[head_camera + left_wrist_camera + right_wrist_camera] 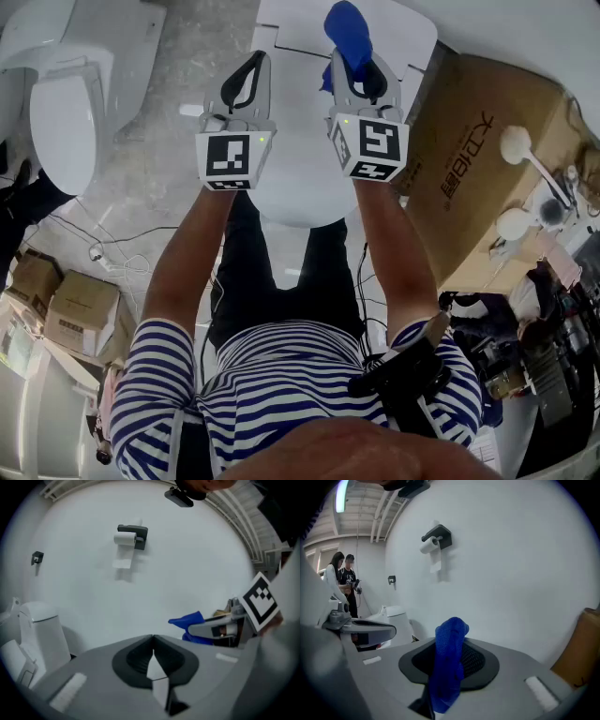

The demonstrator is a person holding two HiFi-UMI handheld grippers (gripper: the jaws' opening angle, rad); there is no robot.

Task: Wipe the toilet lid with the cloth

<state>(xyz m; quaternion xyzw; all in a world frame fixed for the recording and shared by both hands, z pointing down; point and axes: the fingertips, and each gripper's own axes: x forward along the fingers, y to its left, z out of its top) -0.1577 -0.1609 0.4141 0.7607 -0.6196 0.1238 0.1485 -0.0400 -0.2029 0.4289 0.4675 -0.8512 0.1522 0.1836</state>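
Outstretched bare arms [192,253] side by side above closed white oval toilet lid [300,183], left gripper [253,64] jaws pressed together, empty, right gripper [361,77] jaws clamped on crumpled blue cloth [349,33], cloth above lid's far edge.

My head camera is looking steeply down over both arms at the toilet lid [300,183]. Each gripper camera is riding close behind its own jaws, facing the white wall [197,569]. Both are sharing the paper-roll holder [132,534] and, I think, the neighbouring toilet [40,625].
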